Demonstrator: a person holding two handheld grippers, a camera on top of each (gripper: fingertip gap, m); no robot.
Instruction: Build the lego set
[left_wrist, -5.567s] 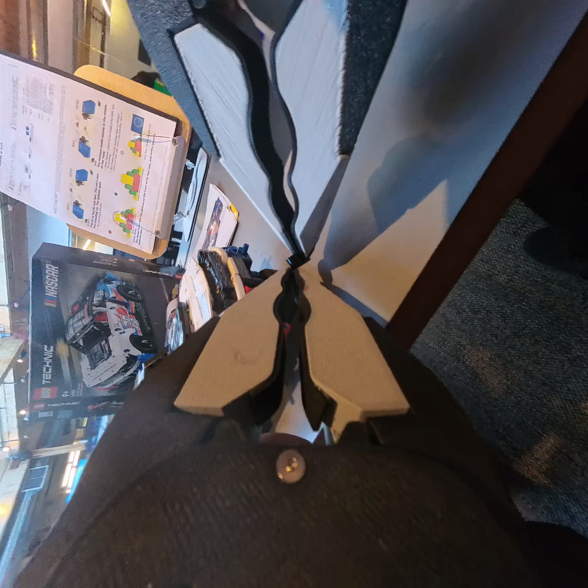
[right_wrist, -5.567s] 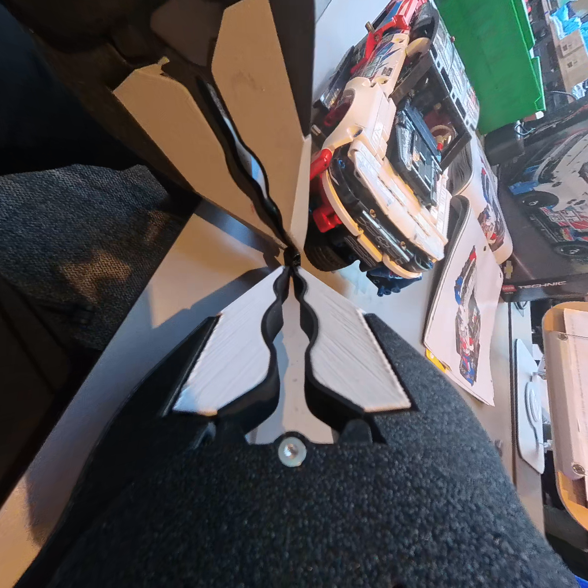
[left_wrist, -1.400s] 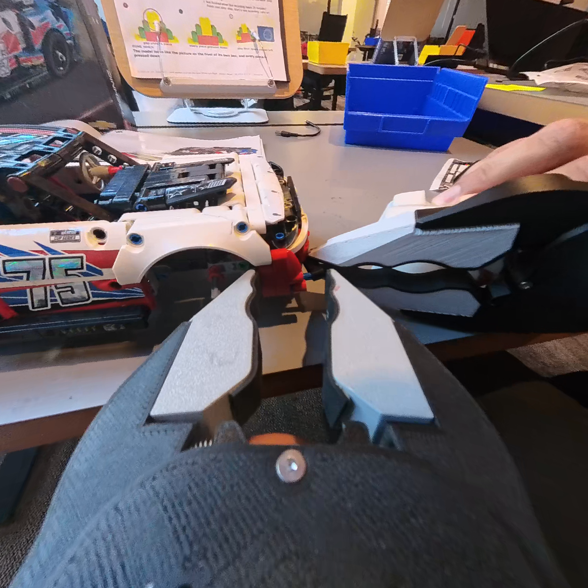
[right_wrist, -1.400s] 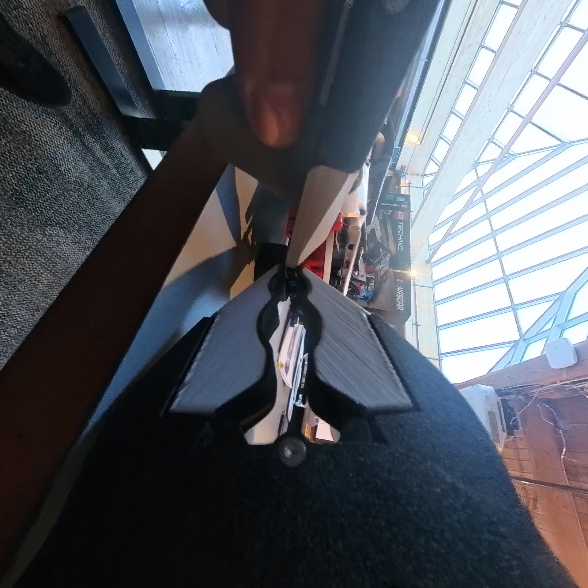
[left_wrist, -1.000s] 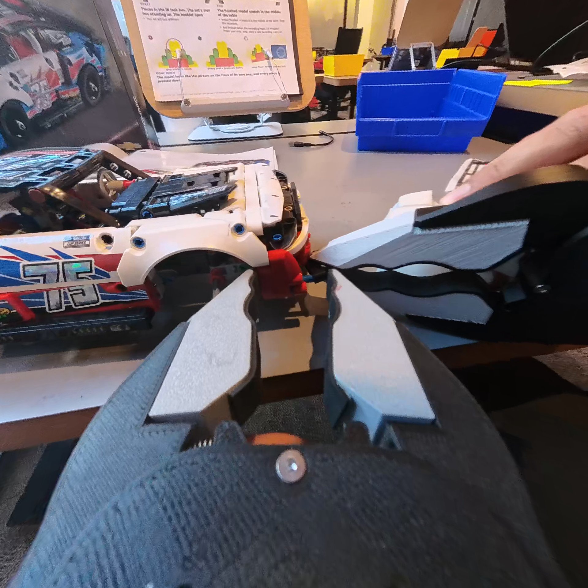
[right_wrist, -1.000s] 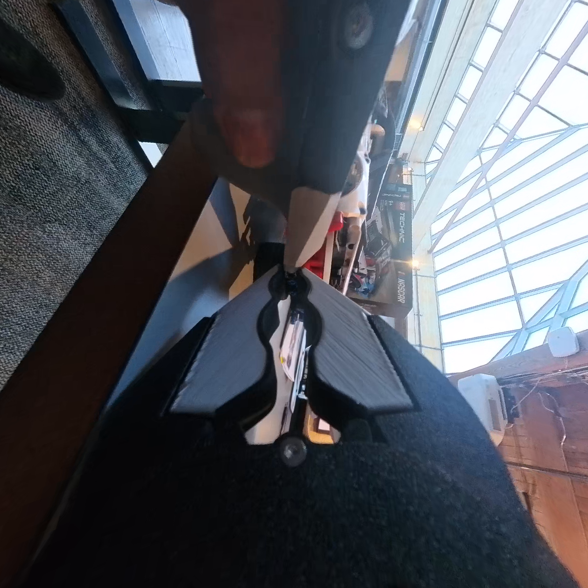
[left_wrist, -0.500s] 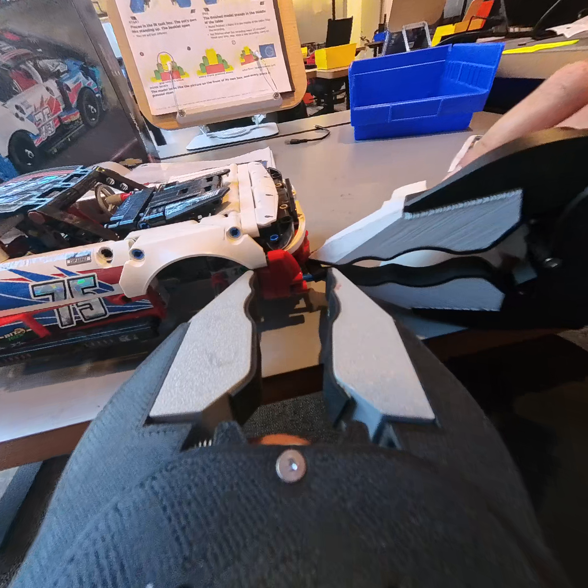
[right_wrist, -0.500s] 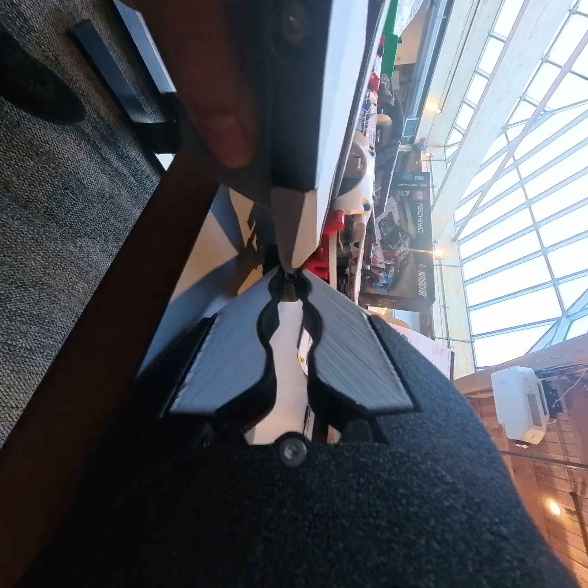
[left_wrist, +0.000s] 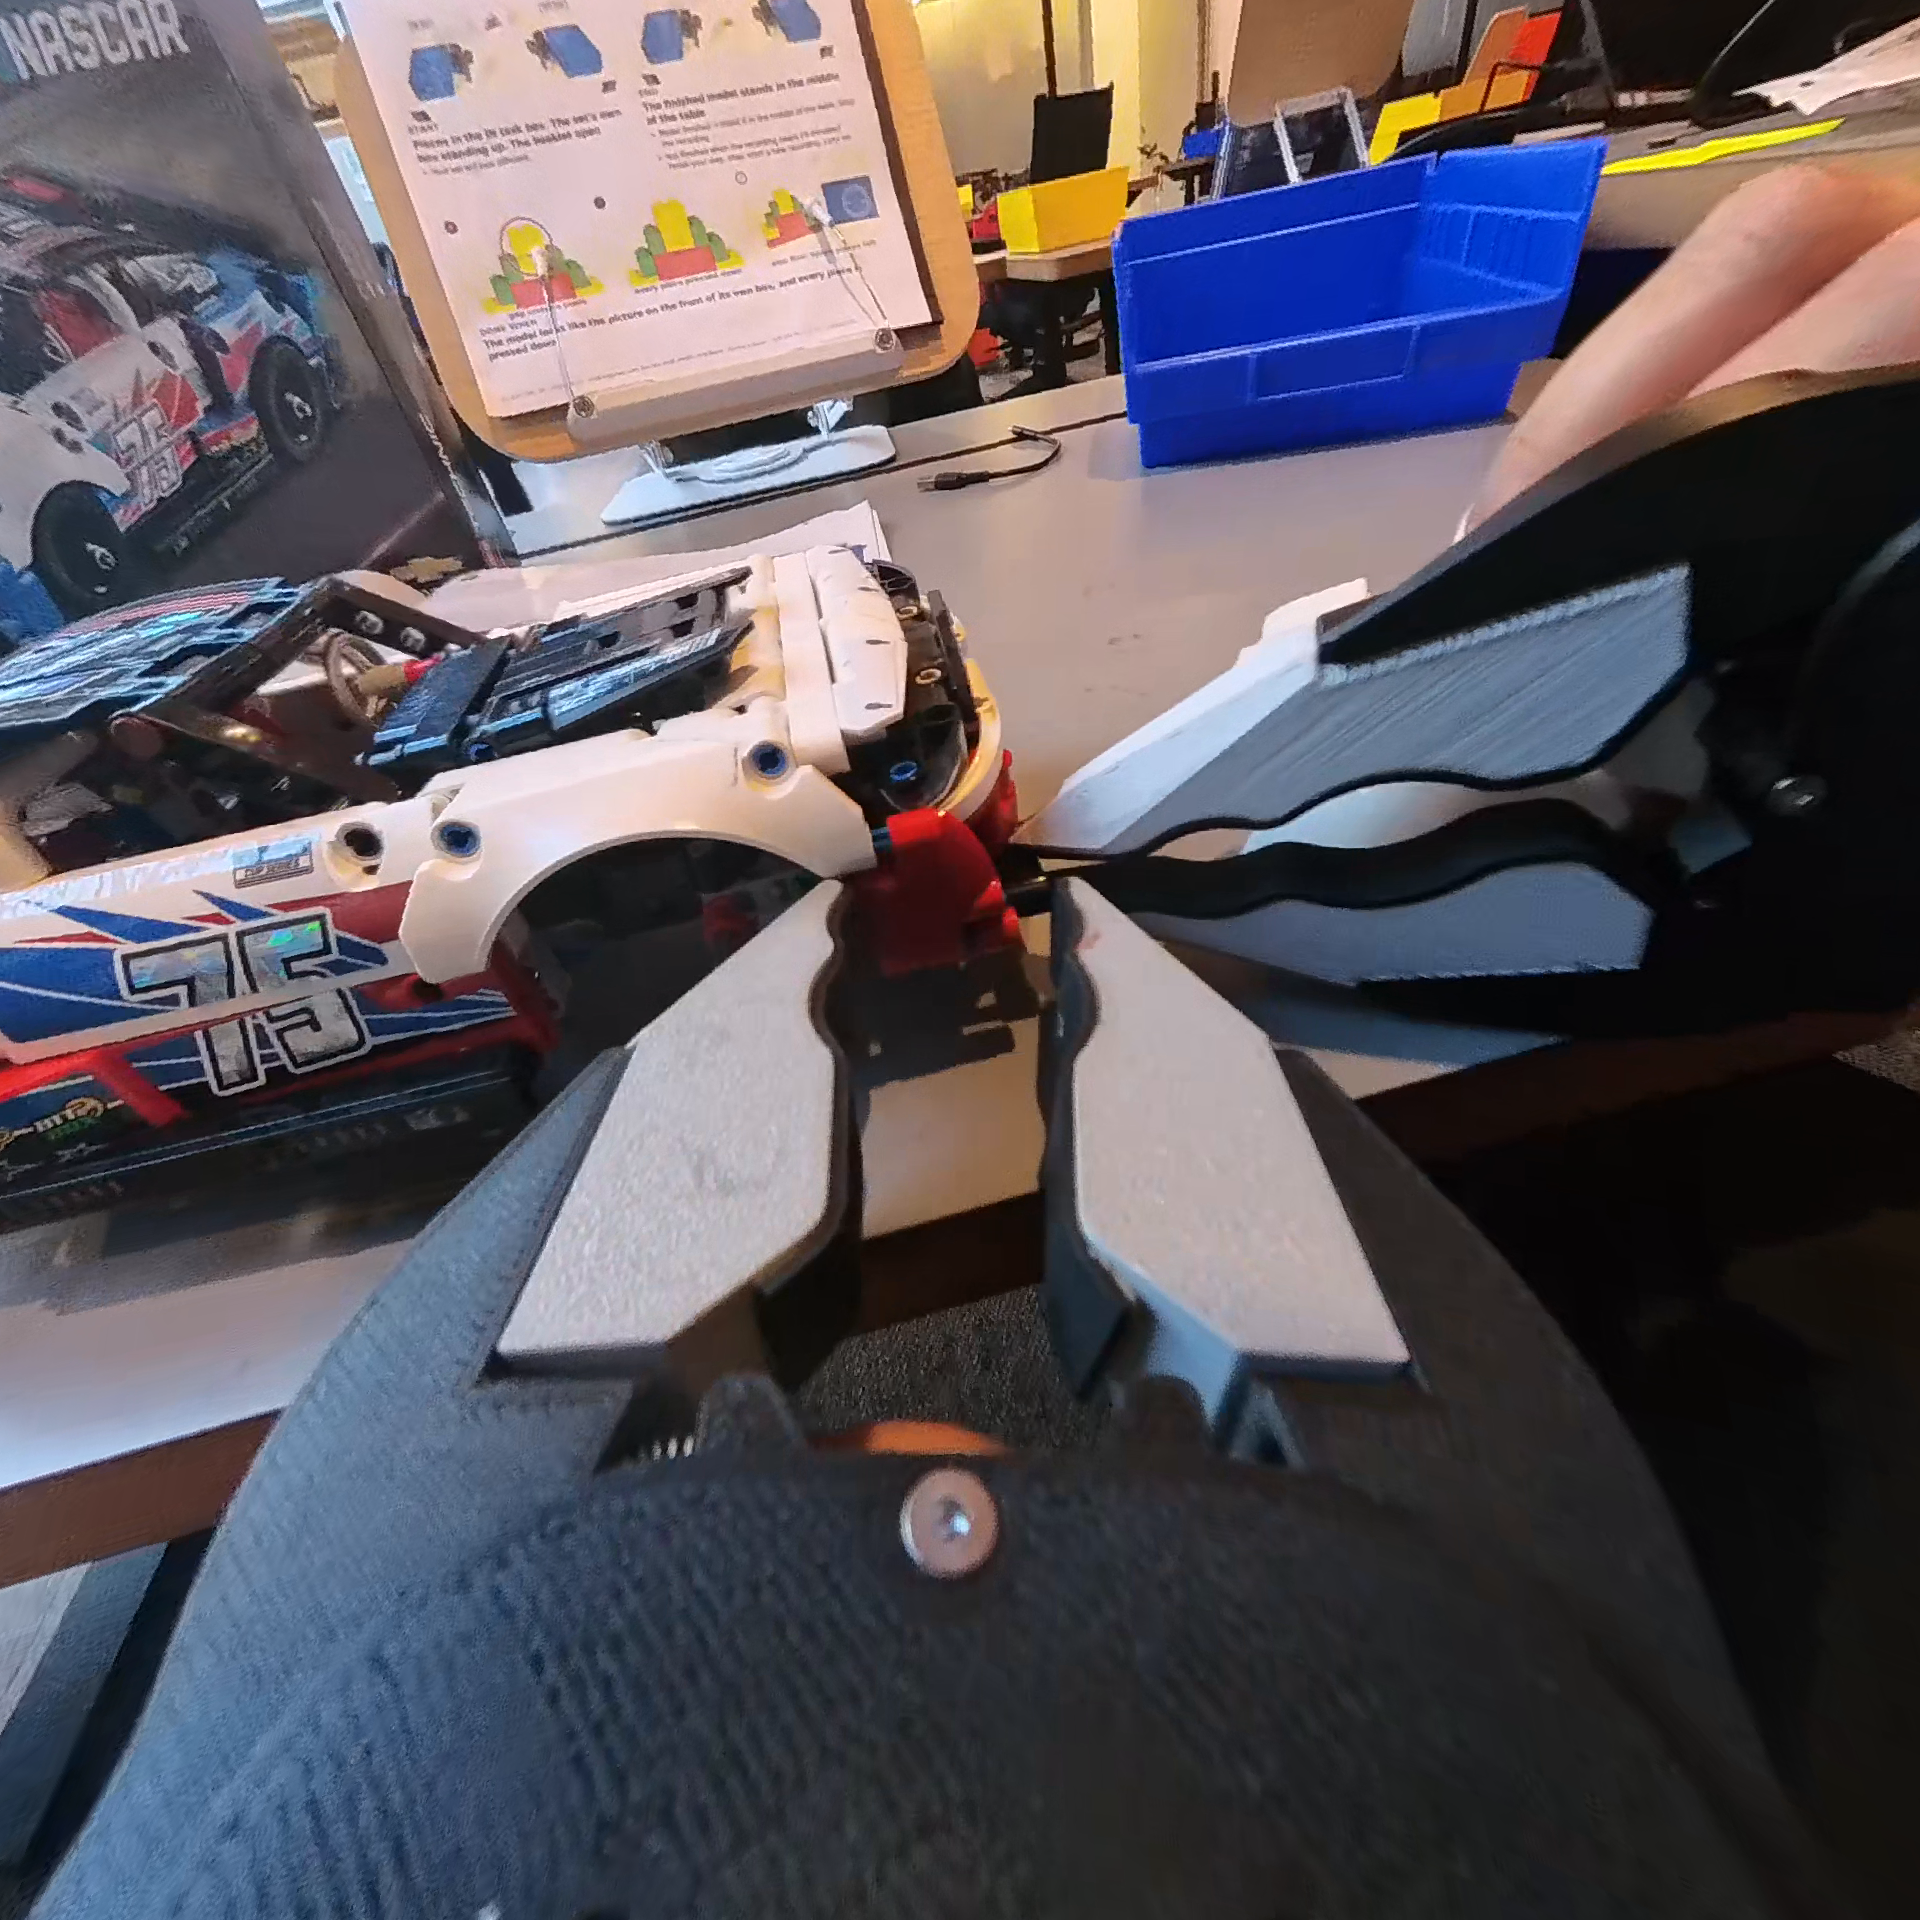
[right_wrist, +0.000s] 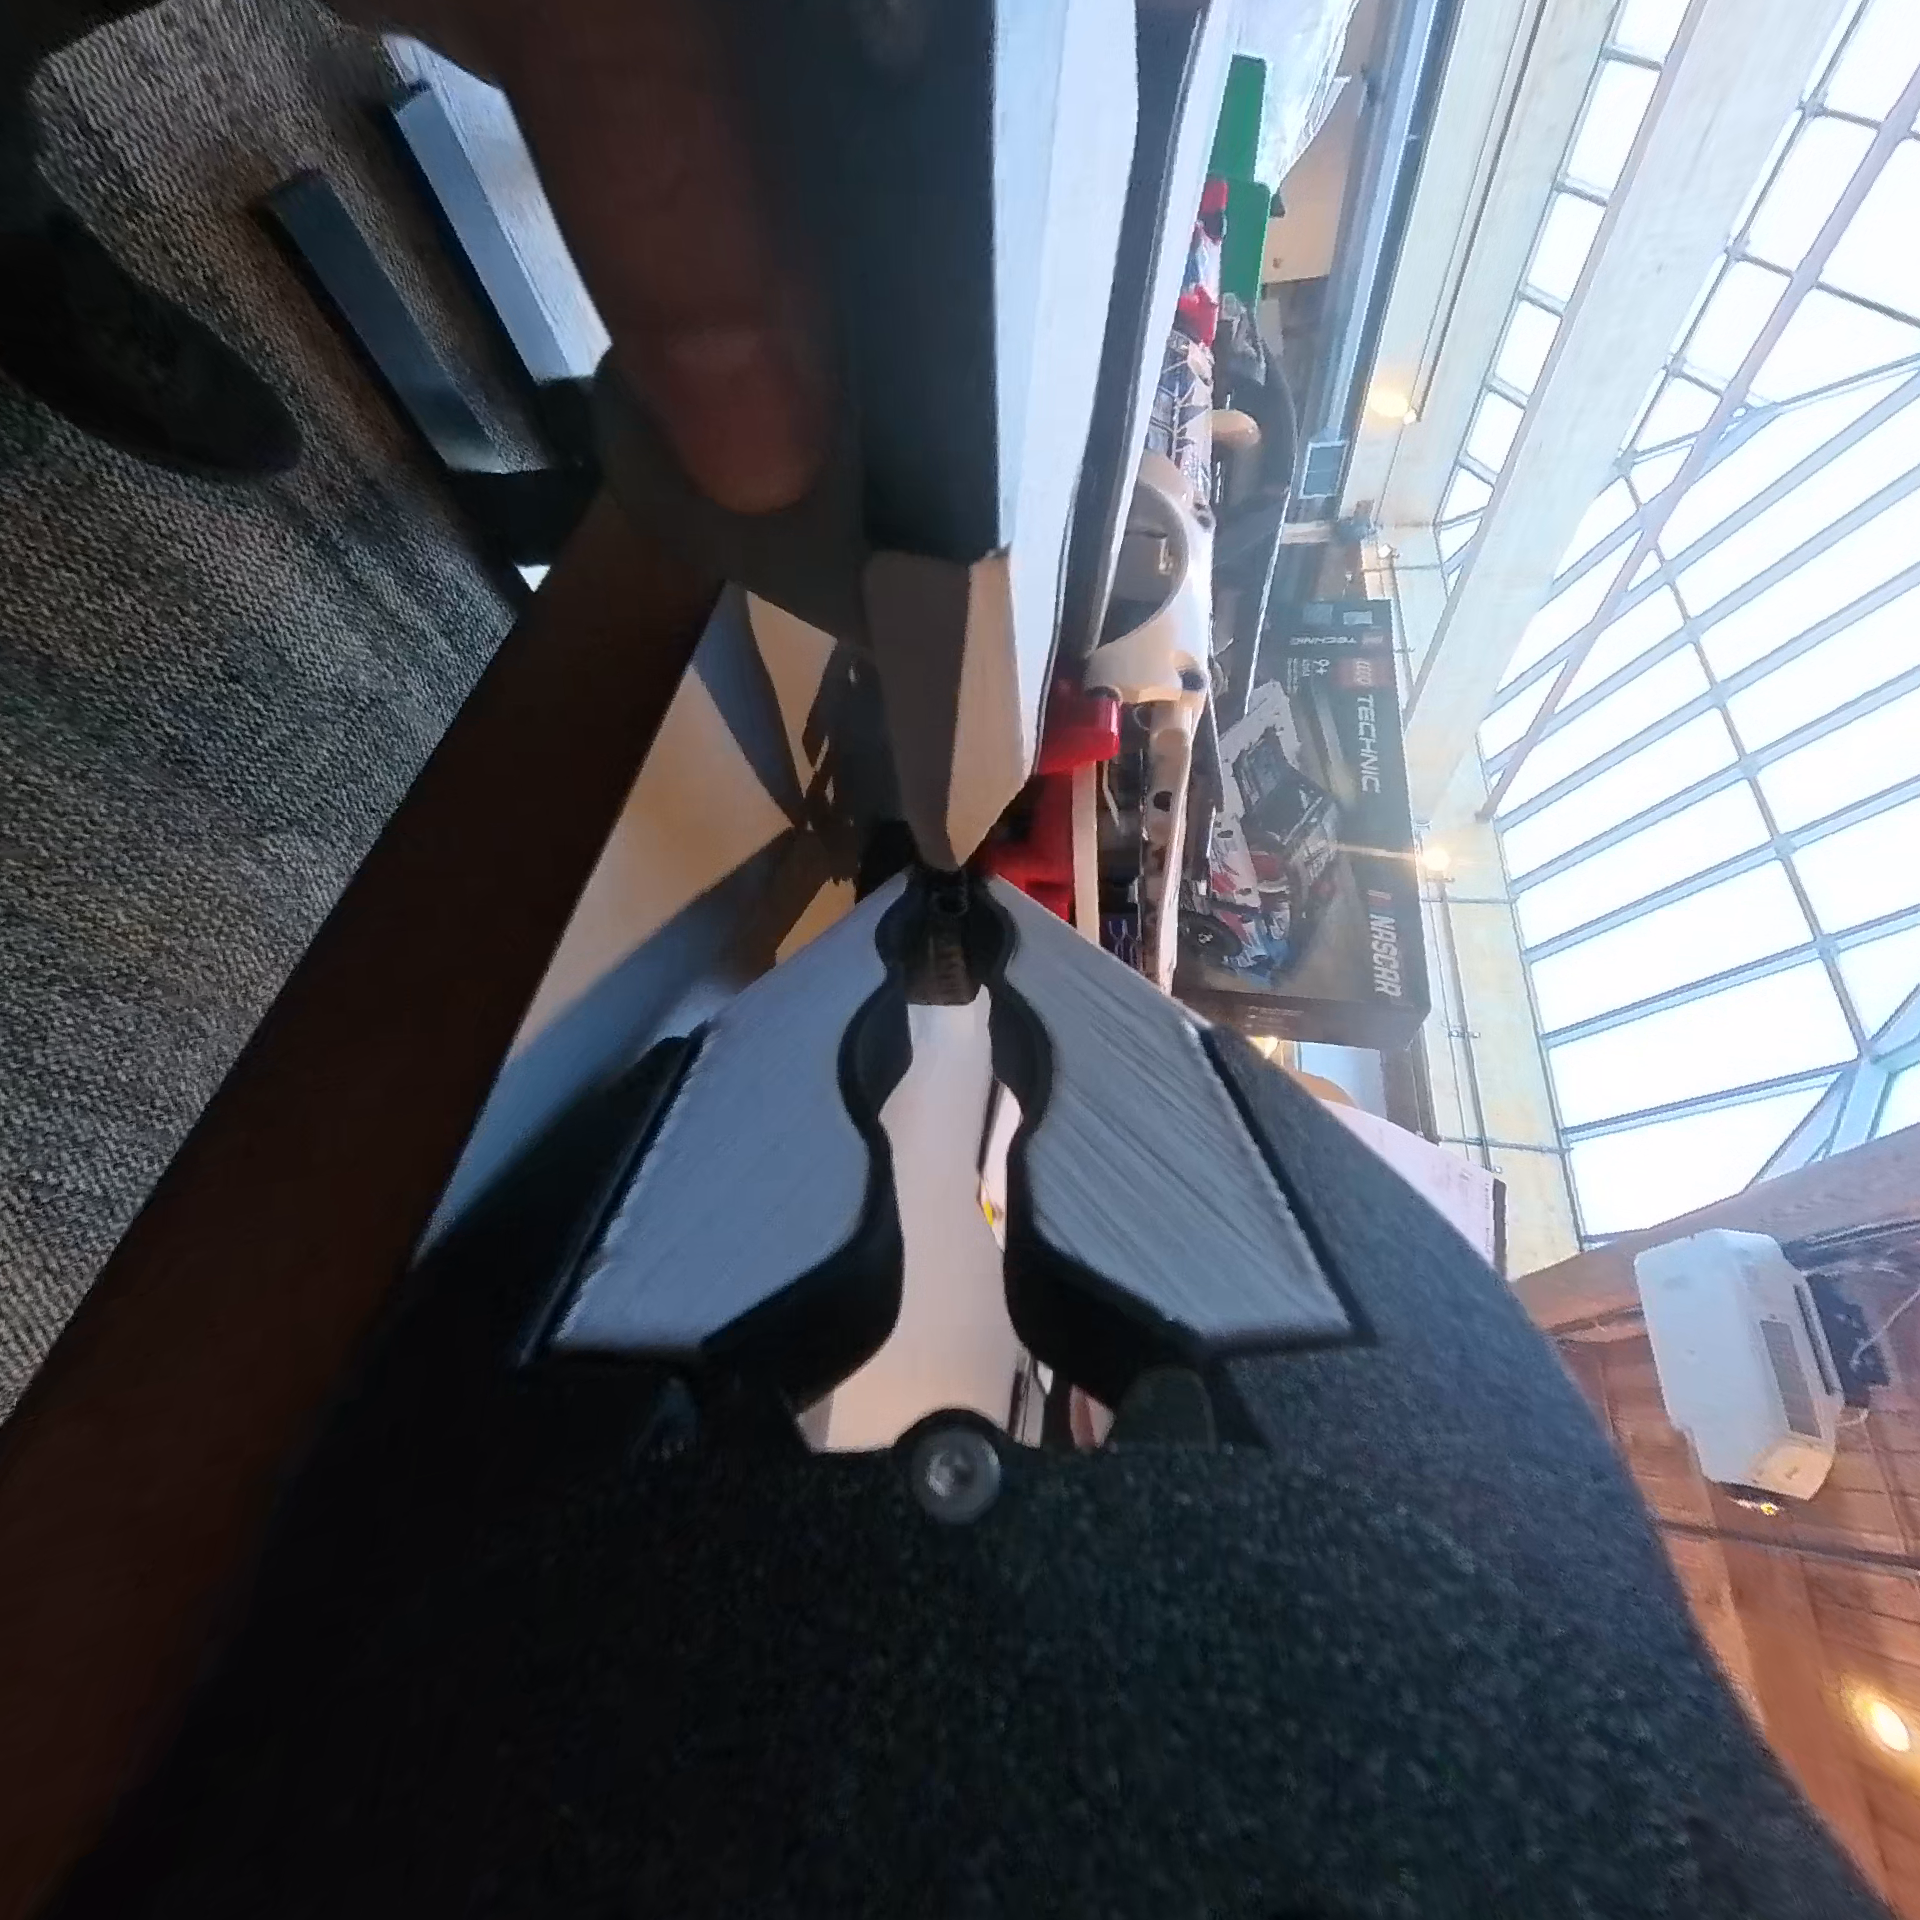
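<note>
The white, red and blue brick-built race car (left_wrist: 436, 883) is lying along the near edge of the grey worktop (left_wrist: 1195, 540), its red corner block (left_wrist: 935, 894) facing the grippers. The left gripper (left_wrist: 940, 914) is hovering with its grey fingers (left_wrist: 727, 1122) spread on either side of that block. The right gripper (right_wrist: 948, 883) is reaching in sideways, its fingers pressed together on a small dark piece (right_wrist: 945, 951) at the block.

My right wrist feed is blown out by the glass roof (right_wrist: 1714, 520) — foreground nearly black. Left feed's warm and evenly lit, soft shadows on the desk (left_wrist: 1195, 540), fisheye bending at the edges.
</note>
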